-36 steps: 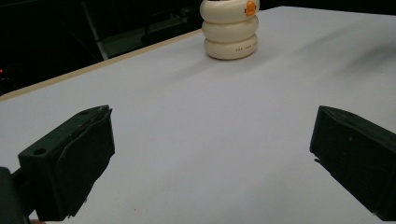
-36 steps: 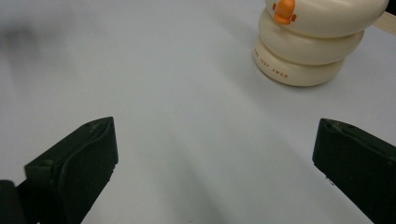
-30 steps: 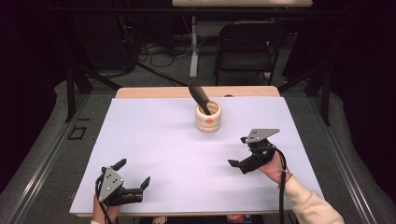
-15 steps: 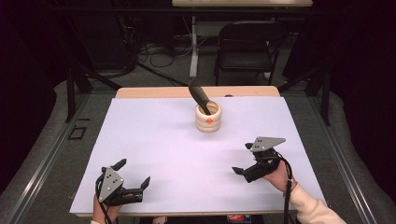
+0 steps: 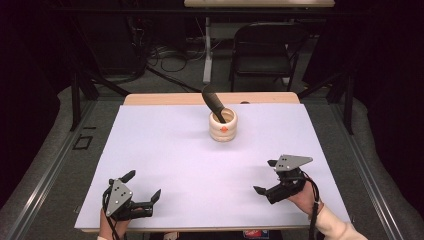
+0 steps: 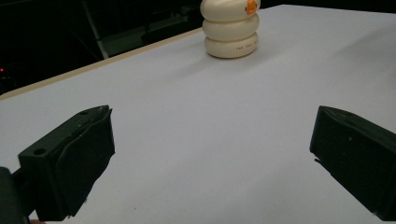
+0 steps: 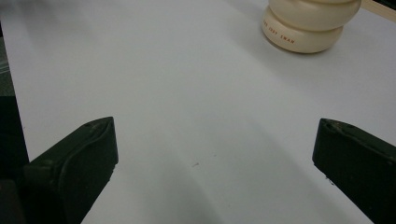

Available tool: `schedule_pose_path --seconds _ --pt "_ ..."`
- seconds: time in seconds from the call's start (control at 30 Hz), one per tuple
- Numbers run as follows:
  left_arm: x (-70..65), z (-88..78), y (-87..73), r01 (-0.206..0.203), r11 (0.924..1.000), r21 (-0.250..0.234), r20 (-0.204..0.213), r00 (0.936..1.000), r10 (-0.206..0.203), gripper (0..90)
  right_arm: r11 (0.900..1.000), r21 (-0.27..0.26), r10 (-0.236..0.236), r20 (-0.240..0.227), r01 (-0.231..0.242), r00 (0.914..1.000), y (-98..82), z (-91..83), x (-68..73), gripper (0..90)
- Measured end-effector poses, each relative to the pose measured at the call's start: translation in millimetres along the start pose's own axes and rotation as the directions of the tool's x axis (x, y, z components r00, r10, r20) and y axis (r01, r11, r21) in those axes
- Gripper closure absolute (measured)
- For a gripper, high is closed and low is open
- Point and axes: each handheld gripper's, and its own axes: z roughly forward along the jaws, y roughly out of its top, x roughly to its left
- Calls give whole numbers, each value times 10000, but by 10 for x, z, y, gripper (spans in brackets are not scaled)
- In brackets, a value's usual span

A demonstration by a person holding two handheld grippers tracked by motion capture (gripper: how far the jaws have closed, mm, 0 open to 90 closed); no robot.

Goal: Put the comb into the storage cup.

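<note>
- Pestle (image 5: pixel 213 101) stands inside the cream mortar (image 5: pixel 223 126), at the far middle of the bench (image 5: pixel 165 150), and both are well apart from my two grippers.
- I judge this pair as the thing to work on, because nothing else lies on the white surface.
- The pestle is dark and long; its lower end is hidden in the bowl and its upper end leans up and toward the far left, so the long axis is tilted, not upright.
- It leans like this because it rests against the rim of the mortar, as far as I can see from the high view.
- The mortar has a ribbed body with a small orange mark on the side that faces me (image 6: pixel 251 5).
- My left gripper (image 5: pixel 143 192) is at the near left corner of the bench, jaws spread wide, with nothing between them.
- My right gripper (image 5: pixel 267 176) is at the near right side, also wide open and empty, and it points toward the left.
- In both gripper views the mortar is far ahead, so I think both hands wait in a rest position.
- I cannot tell if the grippers touch the bench or only hover just above it.
</note>
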Motion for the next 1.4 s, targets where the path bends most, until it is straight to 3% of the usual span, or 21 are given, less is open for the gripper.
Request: schedule_pose_path --seconds 0.9,1.4 --pt "-2 0 -1 -7 10000 25 -12 10000 7 1 9999 38 116 344 -117 9993 -275 -150 122 0" --pt "8 14 -7 174 9998 43 -39 9998 -174 2 9989 -384 292 523 -272 9982 -357 -231 173 0"
